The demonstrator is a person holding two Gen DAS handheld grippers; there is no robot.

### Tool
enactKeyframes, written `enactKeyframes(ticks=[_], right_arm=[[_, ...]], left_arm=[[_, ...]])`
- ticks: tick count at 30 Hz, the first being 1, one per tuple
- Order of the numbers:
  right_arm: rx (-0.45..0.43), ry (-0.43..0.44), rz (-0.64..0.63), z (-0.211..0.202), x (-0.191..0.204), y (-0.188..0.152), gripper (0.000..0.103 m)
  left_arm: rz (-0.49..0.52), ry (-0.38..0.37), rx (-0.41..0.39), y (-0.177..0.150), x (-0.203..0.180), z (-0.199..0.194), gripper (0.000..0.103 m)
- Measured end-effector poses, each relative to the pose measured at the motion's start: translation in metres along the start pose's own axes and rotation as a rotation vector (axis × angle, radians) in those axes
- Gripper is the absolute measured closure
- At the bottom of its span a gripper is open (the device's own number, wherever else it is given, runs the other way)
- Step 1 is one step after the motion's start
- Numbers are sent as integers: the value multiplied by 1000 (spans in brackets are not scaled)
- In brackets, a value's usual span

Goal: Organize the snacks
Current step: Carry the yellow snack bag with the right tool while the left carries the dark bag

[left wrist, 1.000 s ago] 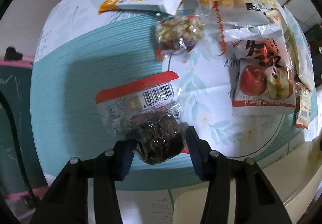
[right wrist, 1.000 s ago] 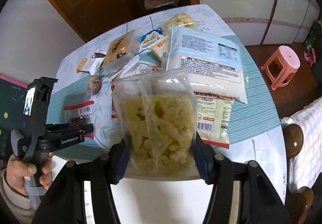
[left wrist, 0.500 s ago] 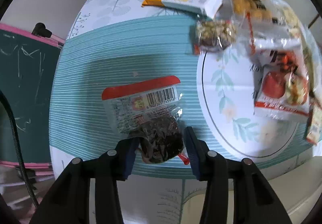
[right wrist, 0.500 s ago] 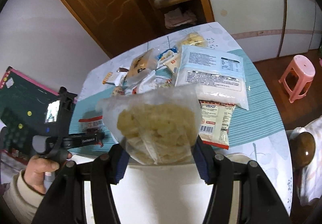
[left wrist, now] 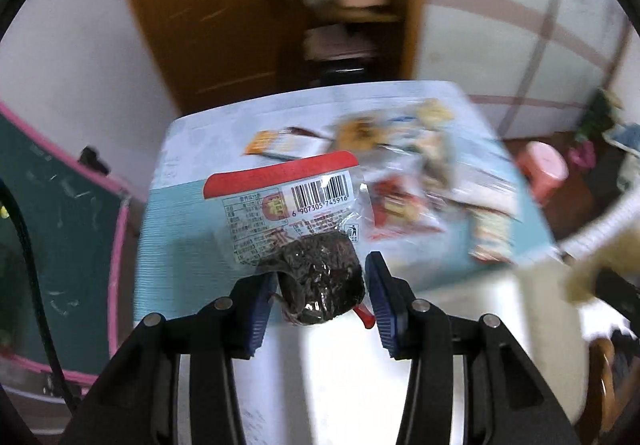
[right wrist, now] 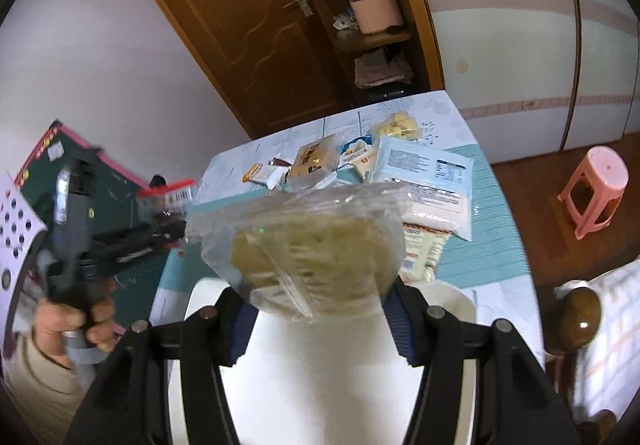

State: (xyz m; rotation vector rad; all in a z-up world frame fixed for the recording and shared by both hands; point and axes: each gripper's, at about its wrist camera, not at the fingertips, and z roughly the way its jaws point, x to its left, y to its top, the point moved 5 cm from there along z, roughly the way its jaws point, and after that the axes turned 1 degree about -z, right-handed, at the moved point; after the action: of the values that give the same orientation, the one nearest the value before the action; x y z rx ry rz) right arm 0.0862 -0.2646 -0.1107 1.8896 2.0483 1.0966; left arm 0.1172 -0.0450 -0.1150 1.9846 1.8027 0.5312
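- left gripper [left wrist: 320,287] is clamped on one dark snack pack [left wrist: 304,241] with a red top strip, held up off the bench [left wrist: 180,229]
- right gripper [right wrist: 320,305] squeezes one clear bag of pale yellow snacks [right wrist: 312,249], also in the air
- two packs held total, a blurry pile of other packets sits on the bench, too smeared to count
- one pink stool [right wrist: 594,191] on the floor

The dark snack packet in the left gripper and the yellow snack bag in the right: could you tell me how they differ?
The dark packet is small, with a red top edge and a barcode; the yellow bag is bigger, clear and shows no print. The dark packet holds a black lump; the yellow bag holds pale pieces. Both are clamped low in a gripper and lifted off the table.
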Motion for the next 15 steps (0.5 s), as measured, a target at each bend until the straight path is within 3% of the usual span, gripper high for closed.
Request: enactKeyframes(ticks=[7,15], right_arm=[[14,-26,-52,-30,19,-30,46],[25,-92,-108,-42,33,-56,46]], left_arm=[[91,-120,-14,-49,-53,-55,60],[90,-91,15,-88,-52,-46,59]])
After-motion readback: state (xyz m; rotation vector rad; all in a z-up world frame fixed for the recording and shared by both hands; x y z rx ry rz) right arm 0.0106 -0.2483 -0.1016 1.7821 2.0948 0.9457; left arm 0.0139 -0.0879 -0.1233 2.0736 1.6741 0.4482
